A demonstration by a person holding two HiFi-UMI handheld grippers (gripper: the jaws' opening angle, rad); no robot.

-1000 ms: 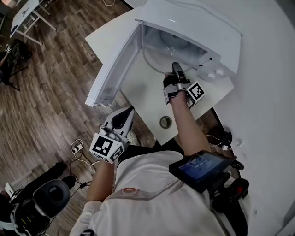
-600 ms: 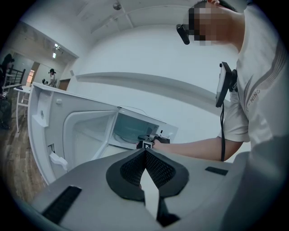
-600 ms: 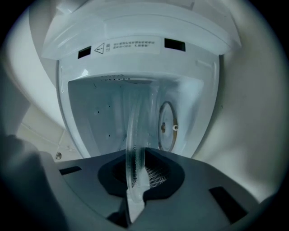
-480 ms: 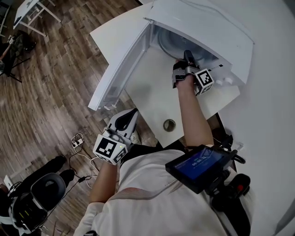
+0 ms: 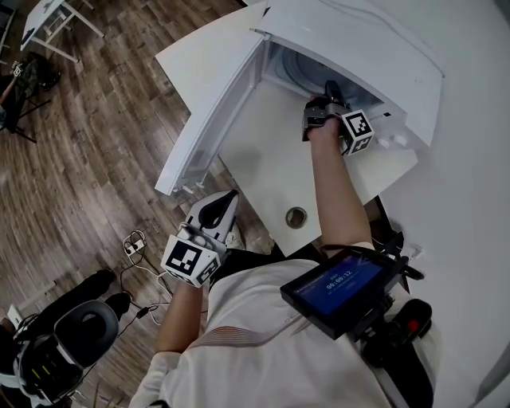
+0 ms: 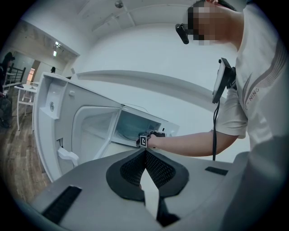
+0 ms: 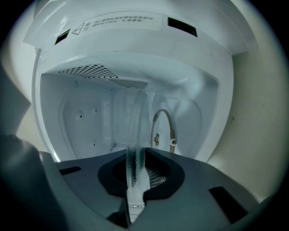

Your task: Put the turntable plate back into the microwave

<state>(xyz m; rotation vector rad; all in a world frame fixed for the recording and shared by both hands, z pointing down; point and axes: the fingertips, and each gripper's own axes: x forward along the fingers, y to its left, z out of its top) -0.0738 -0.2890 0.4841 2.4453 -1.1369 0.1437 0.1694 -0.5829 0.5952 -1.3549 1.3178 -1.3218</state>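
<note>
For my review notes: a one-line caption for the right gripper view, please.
Right gripper shut on the glass turntable plate, seen edge-on, reaching into the microwave cavity.

A white bench (image 5: 263,167) stands on a wood-plank floor (image 5: 88,143), with a plain white wall (image 5: 470,199) along its right side. Set into the bench top near its front edge is a small round metal-rimmed disc (image 5: 296,217). On the floor just left of the bench's front corner lies a tangle of cables (image 5: 131,243). Further from the bench, toward the lower left, sits a black and grey machine (image 5: 76,343) with a round grey part on top. Well away from the bench at the upper left stands a white-framed desk (image 5: 52,20). In front of the bench, a dark screen (image 5: 335,291) shows a blue display.
</note>
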